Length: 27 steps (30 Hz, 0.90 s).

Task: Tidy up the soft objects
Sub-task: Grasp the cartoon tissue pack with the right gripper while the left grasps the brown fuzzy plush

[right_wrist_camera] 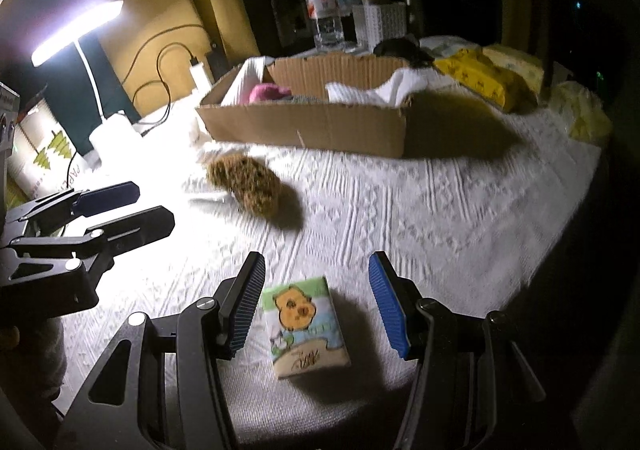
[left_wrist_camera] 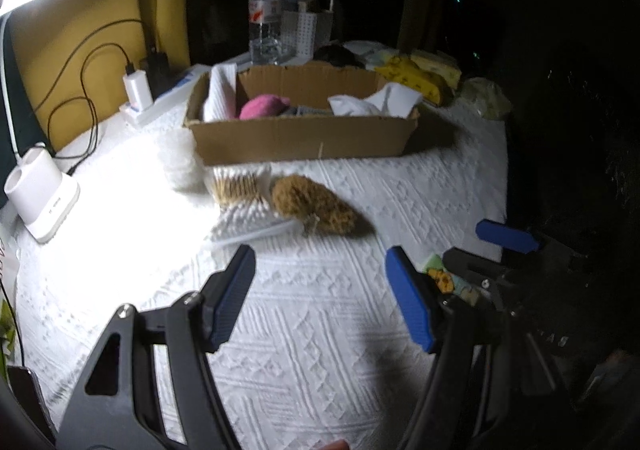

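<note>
White textured cloth [right_wrist_camera: 460, 218] is covering the worktop, lit hard from the left by a desk lamp [right_wrist_camera: 76, 30]. Toward the back, a shallow cardboard box [right_wrist_camera: 316, 126] is sitting on the cloth, holding a pink soft item [left_wrist_camera: 262, 106], a white folded cloth [left_wrist_camera: 374, 100] at its right end and a white roll [left_wrist_camera: 218, 92] at its left end.

In front of the box, a brown sponge [left_wrist_camera: 312, 206] is lying on the cloth, touching a bundle of cotton swabs [left_wrist_camera: 240, 190] on its left. A fluffy white pad [left_wrist_camera: 178, 158] is resting just beside the box's left front corner.

Nearer the cameras, the right gripper [right_wrist_camera: 316, 306] is hovering over a small tissue pack [right_wrist_camera: 304, 326] printed with a yellow cartoon animal. Its jaws are standing spread, with the pack lying between them; the left pad looks very close to the pack's edge, the right pad is clearly apart from it.

On its left, the left gripper [left_wrist_camera: 320, 298] is pointing down at bare cloth, jaws spread with nothing between them.

Behind the box, a water bottle [right_wrist_camera: 324, 6] is standing upright, and yellow packets [right_wrist_camera: 480, 78] are lying to the right.
</note>
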### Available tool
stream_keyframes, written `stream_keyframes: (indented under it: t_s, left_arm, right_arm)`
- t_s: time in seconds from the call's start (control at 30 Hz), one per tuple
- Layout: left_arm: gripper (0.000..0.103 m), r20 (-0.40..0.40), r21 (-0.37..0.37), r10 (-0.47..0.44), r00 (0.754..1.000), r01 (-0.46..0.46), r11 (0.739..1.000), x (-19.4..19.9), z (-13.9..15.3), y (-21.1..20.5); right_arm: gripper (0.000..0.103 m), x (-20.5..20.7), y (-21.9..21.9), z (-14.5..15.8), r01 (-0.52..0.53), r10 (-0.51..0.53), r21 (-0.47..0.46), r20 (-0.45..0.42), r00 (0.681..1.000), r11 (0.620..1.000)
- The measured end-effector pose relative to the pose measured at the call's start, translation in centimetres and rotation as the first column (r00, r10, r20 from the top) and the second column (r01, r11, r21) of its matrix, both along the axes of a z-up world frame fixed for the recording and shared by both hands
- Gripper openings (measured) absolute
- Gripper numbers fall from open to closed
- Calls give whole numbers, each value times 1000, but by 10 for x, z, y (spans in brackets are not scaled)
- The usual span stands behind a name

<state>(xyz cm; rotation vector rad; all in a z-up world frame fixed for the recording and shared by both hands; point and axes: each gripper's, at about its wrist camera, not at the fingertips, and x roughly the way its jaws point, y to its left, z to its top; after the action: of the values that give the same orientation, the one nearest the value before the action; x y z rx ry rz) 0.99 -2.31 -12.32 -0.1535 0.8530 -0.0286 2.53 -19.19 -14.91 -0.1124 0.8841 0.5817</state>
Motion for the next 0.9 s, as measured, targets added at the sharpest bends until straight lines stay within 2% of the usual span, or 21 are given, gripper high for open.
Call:
stream_keyframes:
  t_s: [0.07,0.43,0.53,0.9]
  left_arm:
    - [69,-17,-18,-1,1000,0,1000,0,-6,0]
    - [69,-69,-9,2,998,-2,1000,0,-29,-6]
    - [69,-82,-6,9,997,-10,1000,4,-33,-5]
    - [69,-96,39,17,995,-13,999,28,-34,-8]
  right_arm:
    - [57,-2,0,-3,-2,2,-2,-6,1000,1000]
    - [57,-7,6,-34,-48,46,-35,-62,997,998]
    - [49,-6,8,-36,-68,66,-47,-57,996,997]
    - [49,24,-5,-32,-41,40,-12,-47,998,999]
